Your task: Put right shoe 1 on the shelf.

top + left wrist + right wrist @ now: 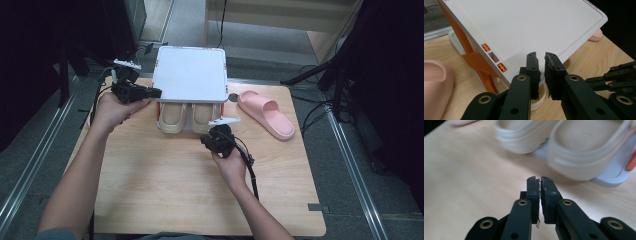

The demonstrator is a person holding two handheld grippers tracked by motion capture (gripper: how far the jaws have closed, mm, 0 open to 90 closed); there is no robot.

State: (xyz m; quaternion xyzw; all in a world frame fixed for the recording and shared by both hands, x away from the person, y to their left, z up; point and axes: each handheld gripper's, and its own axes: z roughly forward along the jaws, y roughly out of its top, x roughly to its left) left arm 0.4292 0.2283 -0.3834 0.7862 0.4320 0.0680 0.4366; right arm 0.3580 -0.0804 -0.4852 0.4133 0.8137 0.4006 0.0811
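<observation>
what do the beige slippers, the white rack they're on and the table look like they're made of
Pair of beige slippers: likely soft moulded foam or rubber, matte, with thick rounded one-piece edges and a fine pebbled footbed. White two-tier shoe rack with orange braces: apparently hard plastic, smooth, slightly sheeny, with moulded rim and clip slots. Light wooden table: wood or wood-look laminate, with visible grain and a low sheen.

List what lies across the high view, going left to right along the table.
left gripper → white shoe rack with a pair of beige slippers under its top → pink slipper. The right gripper sits nearer the person, below the rack, so its place is left out.
</observation>
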